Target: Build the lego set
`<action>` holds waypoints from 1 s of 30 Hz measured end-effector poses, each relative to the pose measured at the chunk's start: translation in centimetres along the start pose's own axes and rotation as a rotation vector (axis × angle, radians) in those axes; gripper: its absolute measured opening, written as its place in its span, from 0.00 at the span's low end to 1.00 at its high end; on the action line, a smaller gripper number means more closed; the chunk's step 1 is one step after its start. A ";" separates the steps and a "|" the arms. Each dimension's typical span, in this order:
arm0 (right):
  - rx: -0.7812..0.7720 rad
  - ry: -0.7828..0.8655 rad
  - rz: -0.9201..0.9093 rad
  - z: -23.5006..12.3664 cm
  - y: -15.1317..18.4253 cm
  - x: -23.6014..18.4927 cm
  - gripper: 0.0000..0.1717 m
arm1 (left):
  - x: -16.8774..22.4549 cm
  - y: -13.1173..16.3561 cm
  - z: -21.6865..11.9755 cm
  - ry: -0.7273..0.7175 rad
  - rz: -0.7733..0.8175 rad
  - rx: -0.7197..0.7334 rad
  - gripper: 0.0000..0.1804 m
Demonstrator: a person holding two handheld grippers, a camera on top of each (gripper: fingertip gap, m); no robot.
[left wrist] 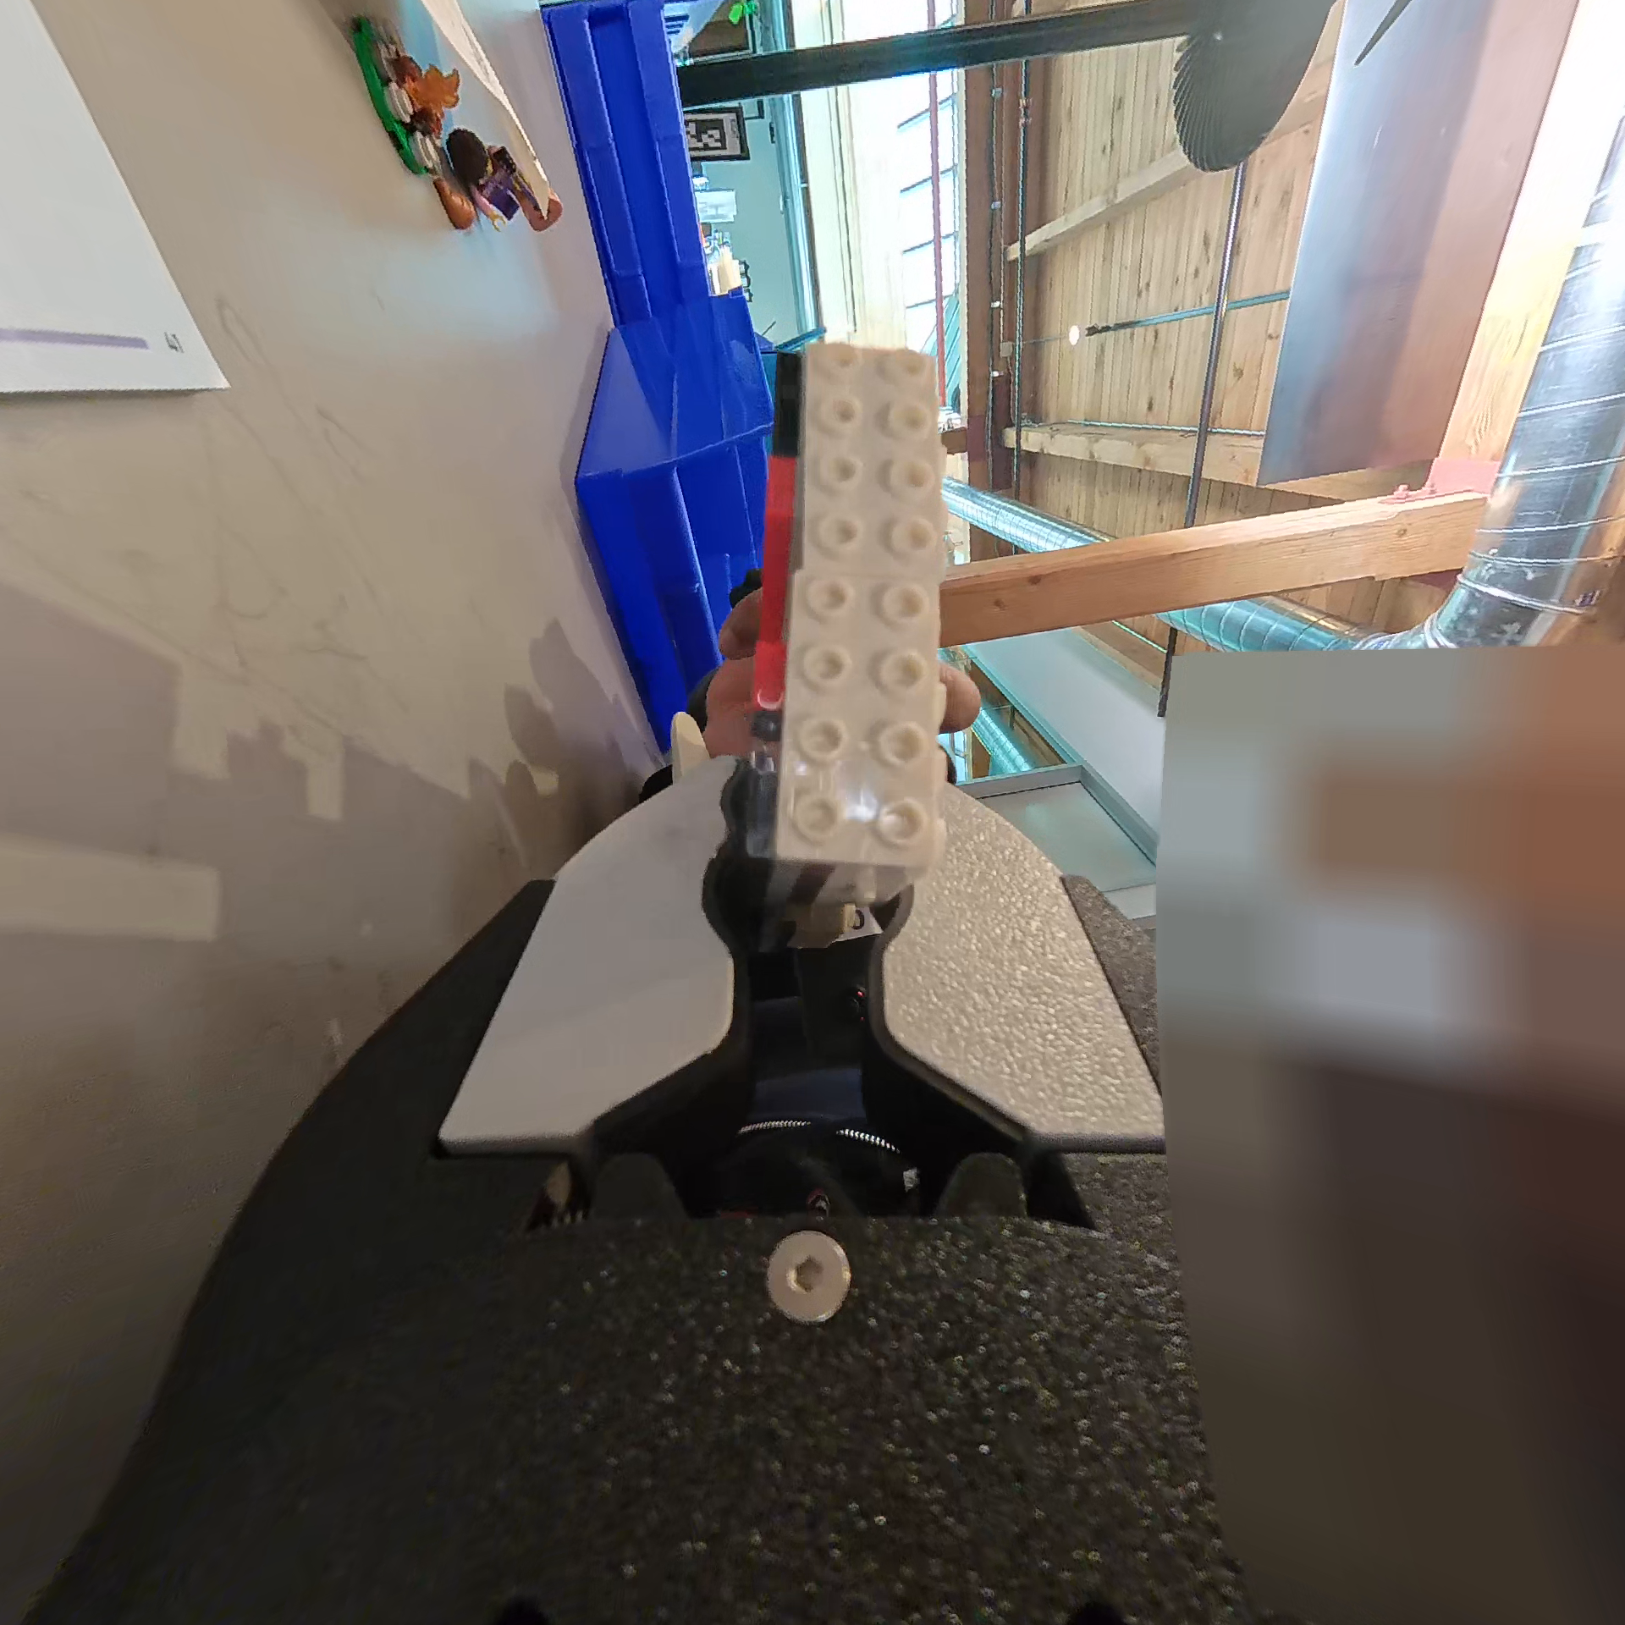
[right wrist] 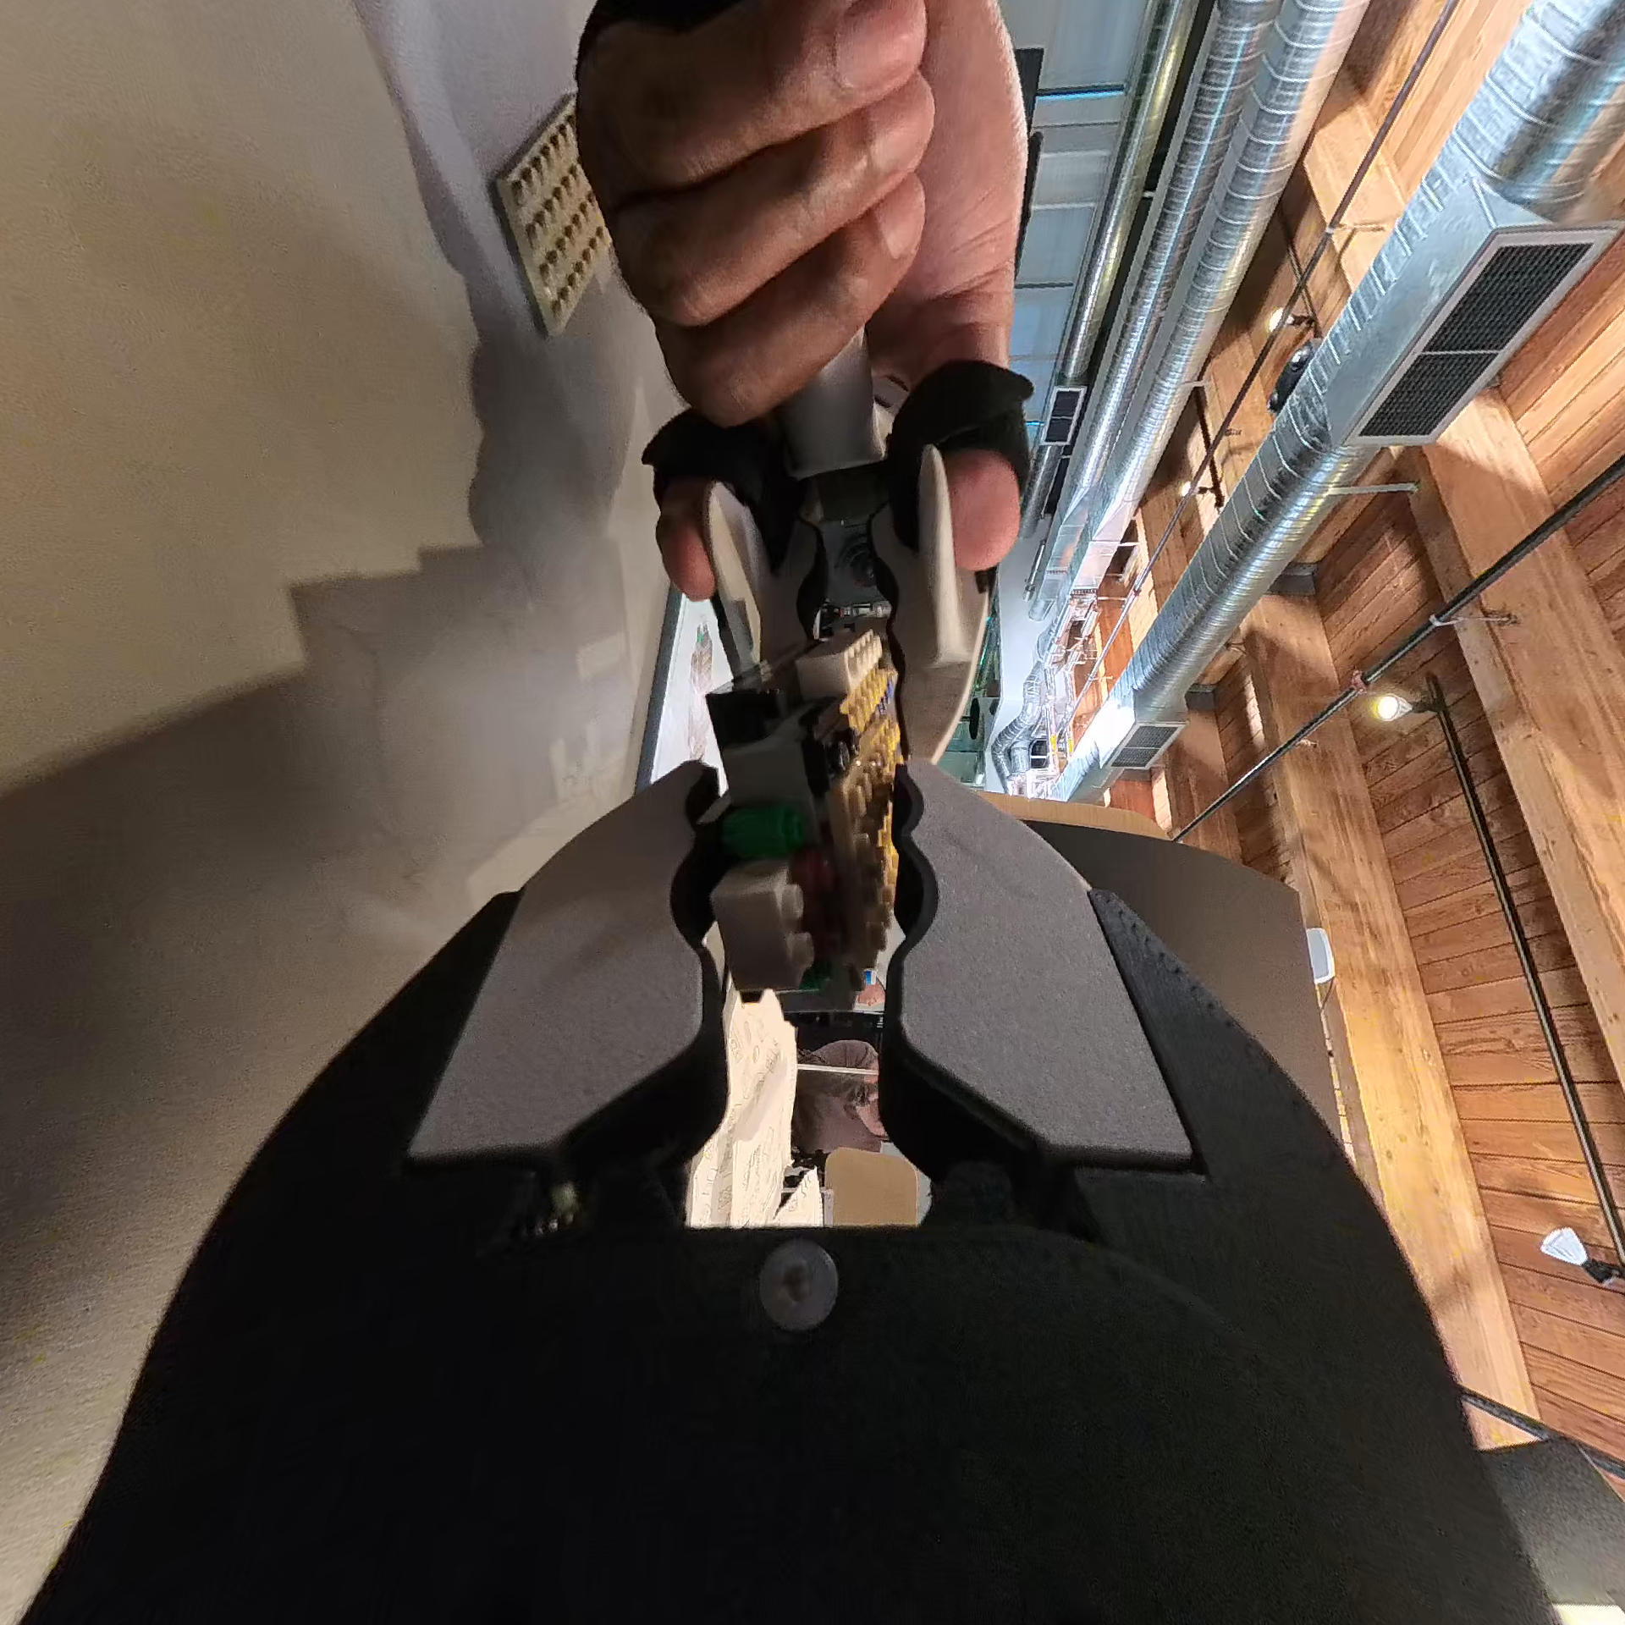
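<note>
Where the pale bench fills the left of both tilted wrist views, its surface is matte, scuffed and shadowed, with stacked glossy blue plastic bins standing along its far edge. Near that edge lie a sheet of white paper and a small cluster of bright toy figures. A tan studded baseplate lies flat on the bench in the right wrist view.

The left gripper has broad grey fingers, one smooth, one pebbled, and its jaws are clamped on the lower end of a brick assembly: a long white studded slab, two studs wide, with thin red and black strips along its left edge, held clear above the bench.

The right gripper, with foam-textured grey fingers, has its jaws closed on the same assembly's other end, where tan studs, grey blocks and a round green piece show. A bare hand grips the left gripper's handle beyond.
</note>
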State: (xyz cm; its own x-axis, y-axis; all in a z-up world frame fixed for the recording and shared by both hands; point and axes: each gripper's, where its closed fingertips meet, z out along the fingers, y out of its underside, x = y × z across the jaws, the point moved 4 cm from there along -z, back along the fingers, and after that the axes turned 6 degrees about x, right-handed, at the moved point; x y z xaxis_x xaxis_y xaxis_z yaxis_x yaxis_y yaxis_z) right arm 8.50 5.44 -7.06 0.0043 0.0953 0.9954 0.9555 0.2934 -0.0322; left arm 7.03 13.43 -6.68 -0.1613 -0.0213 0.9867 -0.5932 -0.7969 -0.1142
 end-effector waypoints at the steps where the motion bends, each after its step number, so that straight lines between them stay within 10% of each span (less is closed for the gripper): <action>1: -0.001 -0.001 0.000 0.0 0.0 0.0 0.22 | 0.0 0.0 0.0 0.001 -0.004 -0.001 0.13; 30: -0.085 0.112 -0.033 0.2 0.4 0.9 0.15 | 0.7 -1.6 -0.3 0.074 0.020 0.139 0.27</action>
State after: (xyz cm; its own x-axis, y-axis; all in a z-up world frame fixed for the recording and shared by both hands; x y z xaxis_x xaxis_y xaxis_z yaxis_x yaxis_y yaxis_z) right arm 8.82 5.83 -6.21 0.0006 -0.0209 0.9998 0.9771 0.2129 0.0039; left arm 7.63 14.88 -5.88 -0.2334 0.0023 0.9724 -0.4748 -0.8730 -0.1118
